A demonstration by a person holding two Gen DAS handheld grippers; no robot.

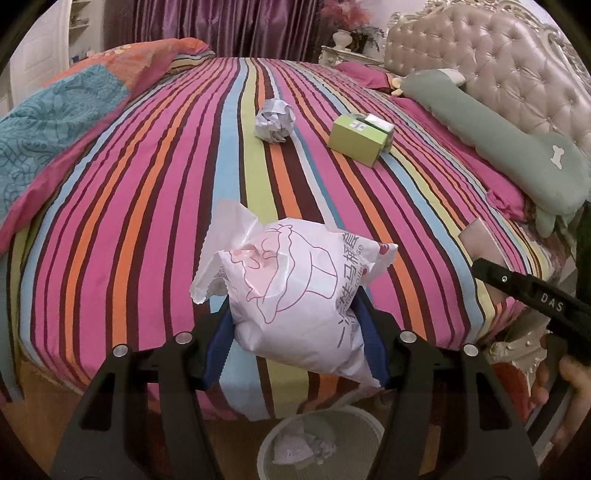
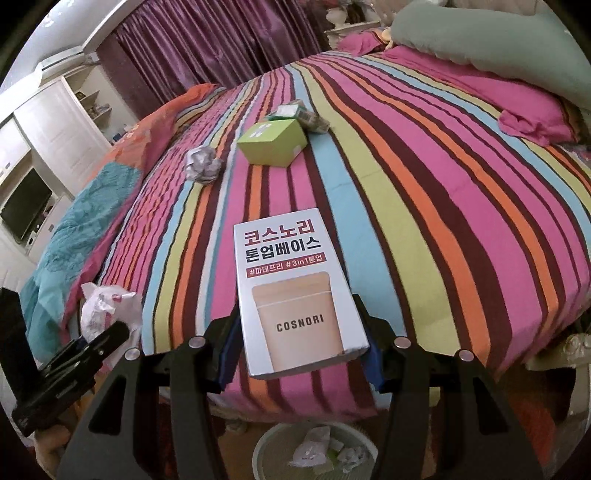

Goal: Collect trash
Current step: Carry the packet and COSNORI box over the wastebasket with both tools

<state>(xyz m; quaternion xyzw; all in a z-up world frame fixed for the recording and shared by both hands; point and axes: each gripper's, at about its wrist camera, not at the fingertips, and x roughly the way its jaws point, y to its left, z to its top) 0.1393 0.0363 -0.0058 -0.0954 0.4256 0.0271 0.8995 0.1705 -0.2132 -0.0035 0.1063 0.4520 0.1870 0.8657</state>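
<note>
My left gripper (image 1: 299, 332) is shut on a white plastic bag (image 1: 295, 291) with pink print, held over the foot of the striped bed (image 1: 147, 206) and above a white waste bin (image 1: 317, 446) that holds crumpled trash. My right gripper (image 2: 301, 350) is shut on a white COSNORI box (image 2: 291, 291), above the same bin (image 2: 273, 443). A crumpled paper ball (image 1: 275, 120) and a green box (image 1: 360, 138) lie further up the bed; both also show in the right wrist view, the ball (image 2: 202, 164) and the box (image 2: 273, 142).
A folded blue and orange quilt (image 1: 62, 114) lies on the bed's left side. A long green pillow (image 1: 491, 136) rests against the tufted headboard (image 1: 498, 62). Purple curtains (image 1: 229, 26) hang behind. A white cabinet with a TV (image 2: 26, 206) stands at the left.
</note>
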